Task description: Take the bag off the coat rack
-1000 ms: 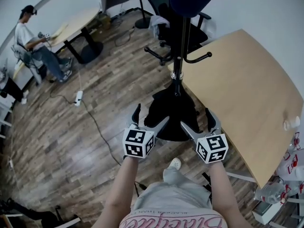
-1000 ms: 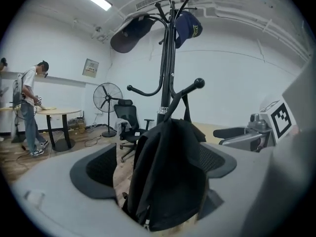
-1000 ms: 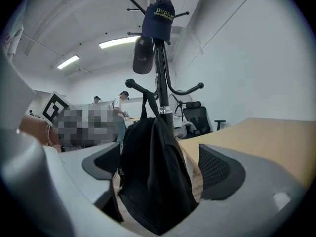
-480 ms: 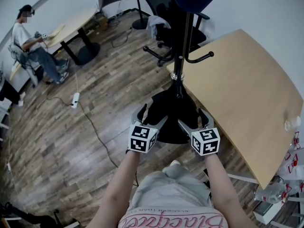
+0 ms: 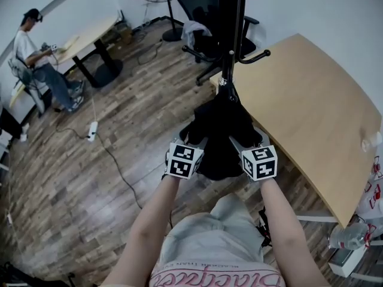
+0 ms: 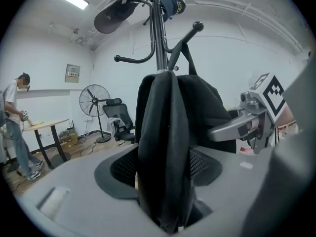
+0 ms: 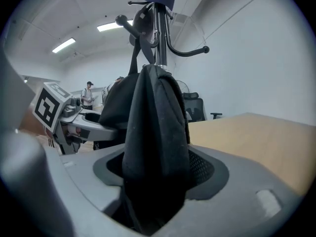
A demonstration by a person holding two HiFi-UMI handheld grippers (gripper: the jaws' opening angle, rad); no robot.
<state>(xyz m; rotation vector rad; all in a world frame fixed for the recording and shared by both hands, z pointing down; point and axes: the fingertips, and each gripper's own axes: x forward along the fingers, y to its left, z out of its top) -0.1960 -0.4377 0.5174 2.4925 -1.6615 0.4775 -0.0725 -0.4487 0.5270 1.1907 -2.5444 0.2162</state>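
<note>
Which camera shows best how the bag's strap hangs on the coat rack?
The left gripper view: the strap runs up to a rack hook. The right gripper view shows it too, but darker. The head view shows only the bag from above.

wooden table (image 5: 311,100), office chair (image 5: 202,5), seated person (image 5: 31,48)
</note>
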